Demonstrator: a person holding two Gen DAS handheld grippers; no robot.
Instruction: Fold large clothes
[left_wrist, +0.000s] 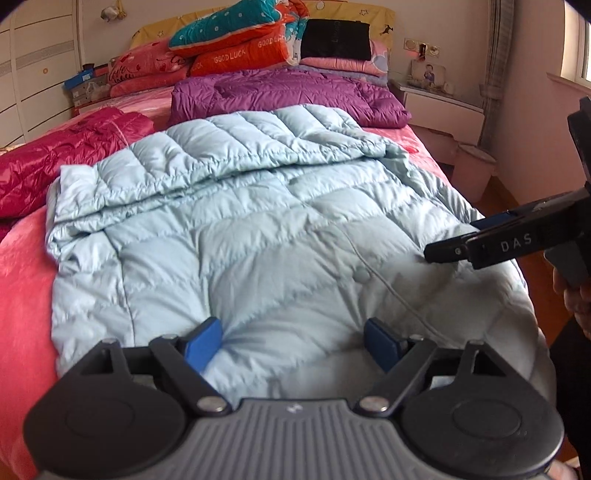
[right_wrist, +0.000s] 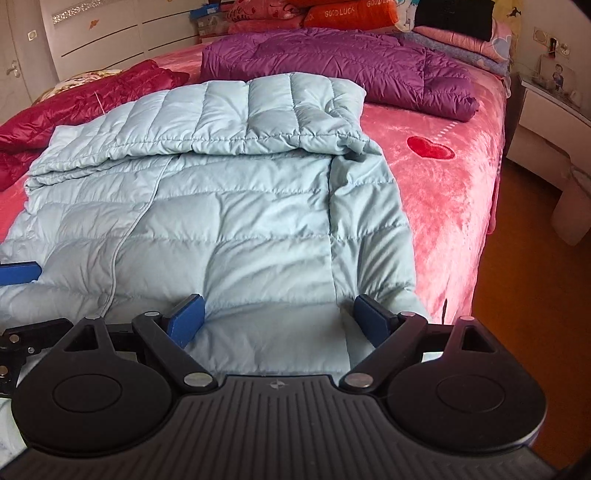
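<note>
A light blue quilted down jacket (left_wrist: 236, 236) lies flat on the pink bed, its far part folded back over itself; it also shows in the right wrist view (right_wrist: 229, 206). My left gripper (left_wrist: 293, 343) is open, its blue pads resting on the jacket's near edge with fabric between them, not pinched. My right gripper (right_wrist: 279, 319) is open over the jacket's near right edge, beside a sleeve. The right gripper also shows from the side in the left wrist view (left_wrist: 480, 240), touching the jacket's right side.
A purple down jacket (left_wrist: 280, 92) lies folded behind the blue one, a crimson one (left_wrist: 55, 155) at the left. Pillows and quilts (left_wrist: 240, 40) are stacked at the headboard. The pink bedspread (right_wrist: 450, 192) ends at the right, with orange floor, a nightstand (left_wrist: 439, 107) and a bin (left_wrist: 472, 170) beyond.
</note>
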